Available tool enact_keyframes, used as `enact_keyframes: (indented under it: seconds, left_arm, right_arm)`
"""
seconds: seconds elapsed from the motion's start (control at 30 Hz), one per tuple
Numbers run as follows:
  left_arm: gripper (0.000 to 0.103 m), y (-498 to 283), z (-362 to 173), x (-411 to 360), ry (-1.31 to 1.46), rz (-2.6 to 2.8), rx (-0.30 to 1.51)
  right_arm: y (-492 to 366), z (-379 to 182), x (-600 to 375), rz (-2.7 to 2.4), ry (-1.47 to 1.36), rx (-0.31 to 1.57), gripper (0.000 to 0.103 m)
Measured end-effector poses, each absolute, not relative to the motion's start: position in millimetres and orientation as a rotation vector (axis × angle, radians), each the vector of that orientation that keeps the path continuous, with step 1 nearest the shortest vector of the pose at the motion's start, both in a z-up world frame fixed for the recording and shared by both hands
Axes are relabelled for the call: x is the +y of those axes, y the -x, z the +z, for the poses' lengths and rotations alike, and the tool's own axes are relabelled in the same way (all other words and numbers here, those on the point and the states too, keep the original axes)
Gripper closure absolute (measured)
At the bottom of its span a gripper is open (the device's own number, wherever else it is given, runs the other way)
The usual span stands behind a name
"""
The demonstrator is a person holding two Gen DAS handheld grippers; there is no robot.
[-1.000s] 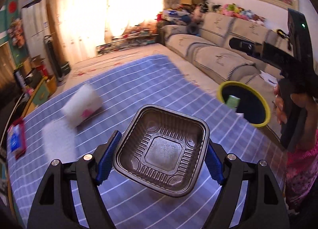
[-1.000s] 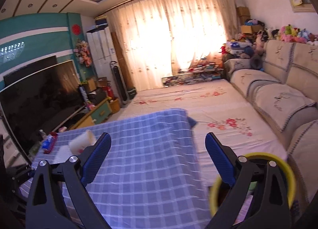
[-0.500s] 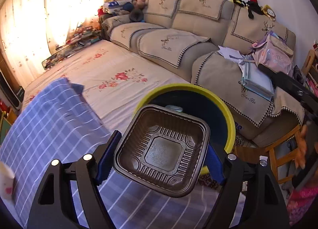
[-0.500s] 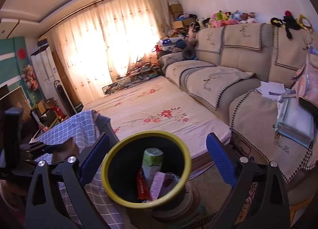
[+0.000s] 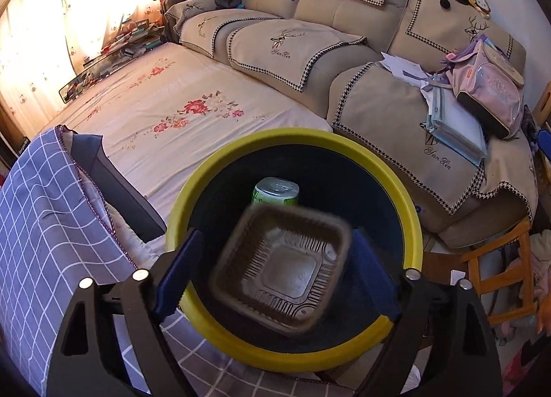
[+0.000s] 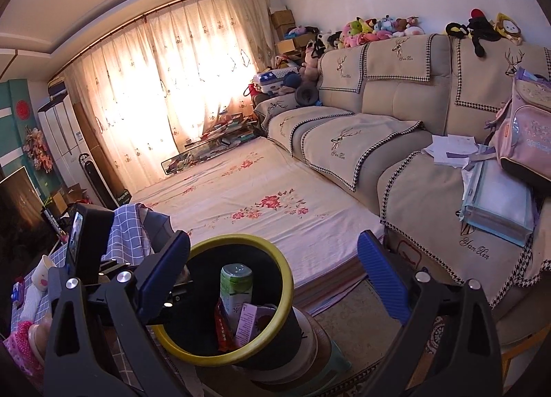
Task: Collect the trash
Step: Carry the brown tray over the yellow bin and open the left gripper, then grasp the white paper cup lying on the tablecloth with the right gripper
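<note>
Left claw [image 5: 275, 269] is opening right over the bin [image 5: 411, 225], and the blurry tray [image 5: 280, 268] sits loose between its pads, over the bin. I'd just hold centered so it clears the can [image 5: 275, 192]. Right claw [image 6: 275, 274] gapes empty.

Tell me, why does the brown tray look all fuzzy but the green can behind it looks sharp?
In the left wrist view the brown tray is smeared by motion: the left tongs are opening and it sits loose between them, over the yellow-rimmed bin, while the green can stays crisp. In the right wrist view nothing is smeared, but the curtains glare white and the sofa curves.
</note>
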State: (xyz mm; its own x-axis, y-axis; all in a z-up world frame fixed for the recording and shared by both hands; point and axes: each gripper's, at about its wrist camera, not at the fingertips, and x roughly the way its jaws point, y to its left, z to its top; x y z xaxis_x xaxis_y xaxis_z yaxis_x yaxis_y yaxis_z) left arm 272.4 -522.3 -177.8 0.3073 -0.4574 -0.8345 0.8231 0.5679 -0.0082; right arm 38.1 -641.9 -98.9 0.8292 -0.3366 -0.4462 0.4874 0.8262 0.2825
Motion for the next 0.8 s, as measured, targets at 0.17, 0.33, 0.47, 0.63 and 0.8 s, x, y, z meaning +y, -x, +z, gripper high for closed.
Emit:
enact_keyframes:
  seconds: [0.17,0.33,0.47,0.63,0.8]
  left_arm:
    - [0.013,-268,-169,-505,-0.449,-0.899,0.897]
    - [0.012,-259,-134,-460,-0.373,-0.888,0.830]
    - [0.011,-254,-107,-403,-0.291,-0.854,0.779]
    - [0.010,-246,-83,-302,-0.179,-0.732,0.706]
    - [0.009,-240,-72,-186,-0.128,-0.520,0.618]
  right_arm:
    - [-40,-93,-636,-0.445,-0.389,0.387,0.010]
    - [-44,-86,-626,-0.441,-0.371,0.386,0.010]
    - [-50,-82,-613,-0.427,-0.358,0.392,0.010]
    - [-68,-78,-588,-0.378,-0.333,0.416,0.009]
    - [-103,-71,-539,-0.252,-0.277,0.448,0.009]
